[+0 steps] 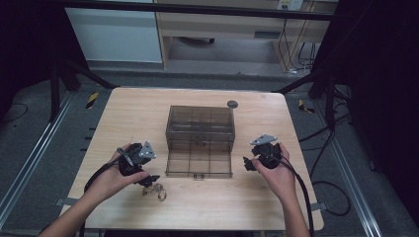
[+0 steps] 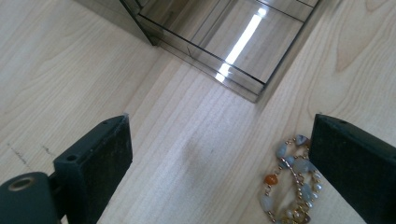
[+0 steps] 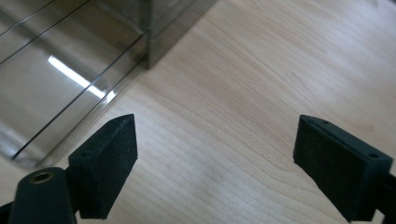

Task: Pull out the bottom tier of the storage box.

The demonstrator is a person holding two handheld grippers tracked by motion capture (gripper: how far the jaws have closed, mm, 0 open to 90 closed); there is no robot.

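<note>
A smoky clear plastic box (image 1: 200,128) with inner dividers stands mid-table, its lid (image 1: 199,162) folded down flat toward me. A beaded bracelet (image 1: 155,190) with pale, grey and orange stones lies on the wood near the front left. My left gripper (image 1: 150,180) hovers just over it, open; in the left gripper view the bracelet (image 2: 289,186) lies close to the right jaw, with the lid's corner (image 2: 243,84) beyond. My right gripper (image 1: 247,163) is open beside the lid's right edge (image 3: 70,107), nothing between its jaws.
A small dark round disc (image 1: 231,103) rests on the table (image 1: 276,197) behind the box at the right. Cables trail from both grippers over the front edge. Metal frame legs and floor rails surround the table.
</note>
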